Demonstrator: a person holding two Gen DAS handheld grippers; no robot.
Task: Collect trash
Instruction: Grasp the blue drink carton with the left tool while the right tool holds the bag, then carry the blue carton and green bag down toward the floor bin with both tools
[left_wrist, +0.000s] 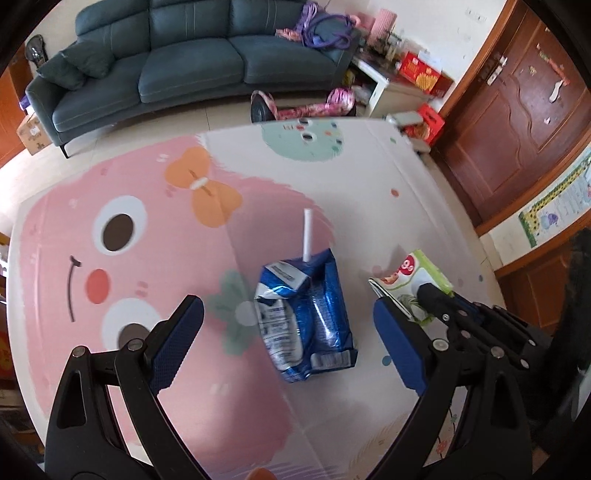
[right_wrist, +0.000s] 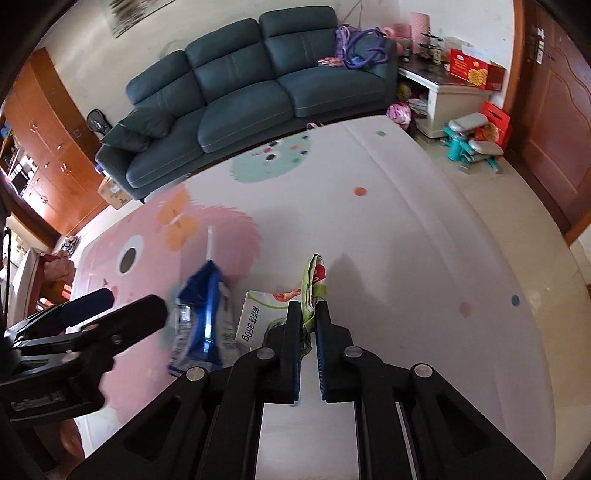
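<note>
Spreading the left gripper (left_wrist: 287, 303) wide and low, bracketing the crushed blue carton (left_wrist: 306, 314) without yet touching it, as far as can be told. Lying flat on the play mat (left_wrist: 147, 369), with its white straw (left_wrist: 307, 236) pointing away toward the sofa (left_wrist: 184, 62). Clamping the right gripper (right_wrist: 306, 306) on a fold of the green-and-white packet (right_wrist: 314, 280), just beside the carton on its right.

Judging the step in hand as closing on the carton. Needing to lower both pads level with the carton's long sides, squeezing across the narrow width and not the dented top corner, where the foil is likely to slip. Avoiding the straw, which is probably loose in its hole and no good as a handle. Gripping gently at first, allowing for the soft body to fold and for any dregs to leak.

Minding the right-hand pad of the left gripper, sitting very near the packet and the other tool; lifting the packet clear first is probably making room. Having open mat to the left and ahead, well apart from the sofa. Finding clutter only past the mat's far right edge: a hoverboard (left_wrist: 303, 107), red boxes (left_wrist: 424, 72), a stepper (right_wrist: 472, 144) and a wooden door (left_wrist: 517, 110).
</note>
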